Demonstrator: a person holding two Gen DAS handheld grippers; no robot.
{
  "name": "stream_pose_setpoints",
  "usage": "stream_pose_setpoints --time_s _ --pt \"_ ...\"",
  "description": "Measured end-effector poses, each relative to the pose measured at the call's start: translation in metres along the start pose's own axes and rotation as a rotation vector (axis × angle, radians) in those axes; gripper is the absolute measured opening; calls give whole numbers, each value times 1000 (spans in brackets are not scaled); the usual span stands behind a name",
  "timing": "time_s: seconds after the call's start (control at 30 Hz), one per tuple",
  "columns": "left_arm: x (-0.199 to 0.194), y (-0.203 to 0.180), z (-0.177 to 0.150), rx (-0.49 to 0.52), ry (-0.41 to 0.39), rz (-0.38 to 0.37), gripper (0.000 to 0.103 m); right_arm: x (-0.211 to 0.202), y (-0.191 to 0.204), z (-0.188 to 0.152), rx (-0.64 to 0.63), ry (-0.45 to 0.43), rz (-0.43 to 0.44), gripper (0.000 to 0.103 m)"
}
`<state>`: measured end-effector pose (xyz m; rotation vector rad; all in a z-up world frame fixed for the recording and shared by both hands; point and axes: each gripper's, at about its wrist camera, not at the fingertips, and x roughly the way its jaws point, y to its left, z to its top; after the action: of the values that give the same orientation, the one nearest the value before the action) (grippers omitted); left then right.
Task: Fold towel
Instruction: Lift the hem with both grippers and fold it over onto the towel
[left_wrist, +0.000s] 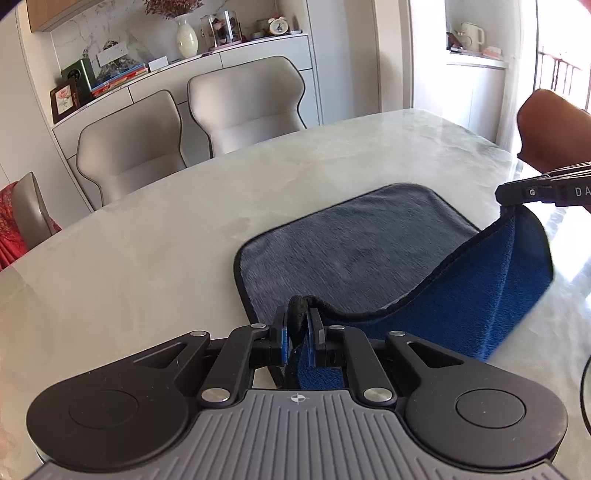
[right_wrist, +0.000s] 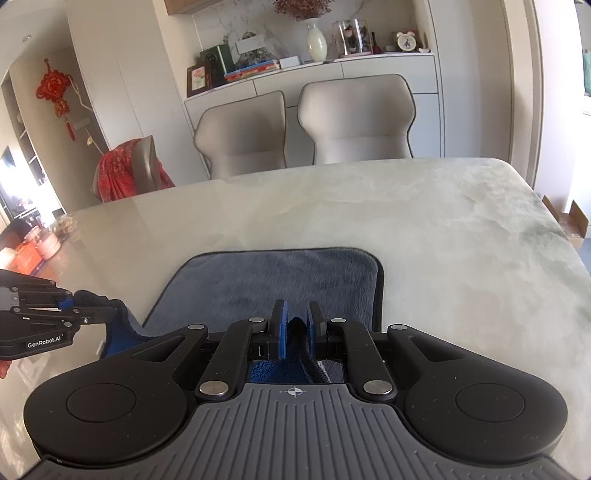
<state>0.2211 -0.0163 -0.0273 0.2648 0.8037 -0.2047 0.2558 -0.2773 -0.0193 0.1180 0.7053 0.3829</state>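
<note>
A towel (left_wrist: 351, 251), grey on top and bright blue underneath with a dark hem, lies on the marble table (left_wrist: 166, 229). Its near edge is lifted off the table, showing the blue side (left_wrist: 461, 295). My left gripper (left_wrist: 297, 325) is shut on the near left corner. My right gripper (right_wrist: 297, 325) is shut on the near right corner; it also shows in the left wrist view (left_wrist: 517, 194) at the right edge. In the right wrist view the towel's flat grey part (right_wrist: 266, 284) lies ahead, and the left gripper (right_wrist: 85, 306) shows at the left.
Two beige chairs (right_wrist: 303, 125) stand at the table's far side, with a sideboard (right_wrist: 332, 70) behind them. A chair with a red cloth (right_wrist: 125, 170) stands at the left end. A brown chair back (left_wrist: 550, 129) shows at the right.
</note>
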Motion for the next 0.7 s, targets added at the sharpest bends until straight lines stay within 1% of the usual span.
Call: stream_pose_setpoints --time_s 0.17,0.27,0.3,0.33,0.4,0.53,0.6,0.7 --pt "27 5 5 6 30 -11 9 37 -14 9 -21 44 -31 12" --pt "45 7 5 9 60 -11 9 45 -20 8 -33 48 -24 16" --pt "49 8 5 6 68 -12 9 46 -23 8 -36 35 -10 24" --pt "52 9 5 4 73 -11 9 46 -25 7 -40 37 -2 39" --pt "58 14 2 0 84 -18 9 45 -29 5 -47 42 14 47" --pt "63 16 -3 4 100 -26 9 44 -33 -5 -73 89 65 47" --pt "64 17 -7 0 108 -33 10 40 -29 -16 -119 104 41 47" --pt "64 19 -9 -18 111 -48 11 36 -29 -25 -144 110 15 47"
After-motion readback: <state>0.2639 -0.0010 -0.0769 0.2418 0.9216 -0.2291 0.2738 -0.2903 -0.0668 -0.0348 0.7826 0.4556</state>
